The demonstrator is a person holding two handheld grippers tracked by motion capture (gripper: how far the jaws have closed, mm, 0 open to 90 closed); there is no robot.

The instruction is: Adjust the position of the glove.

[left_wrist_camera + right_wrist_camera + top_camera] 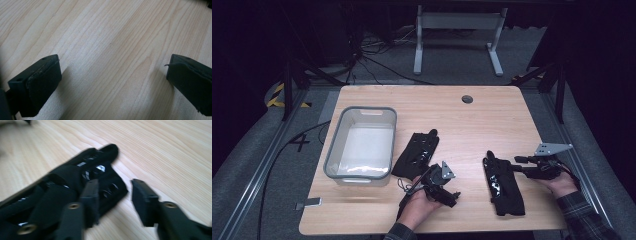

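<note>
My right gripper [113,202] (spread) nears the right glove [82,180]; I'd straddle its edge low. Left gripper [112,85] is spread, empty.

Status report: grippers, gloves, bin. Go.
Left gripper open over bare table. Right gripper open beside right glove. Left glove beside bin. Nothing obstructing.
</note>
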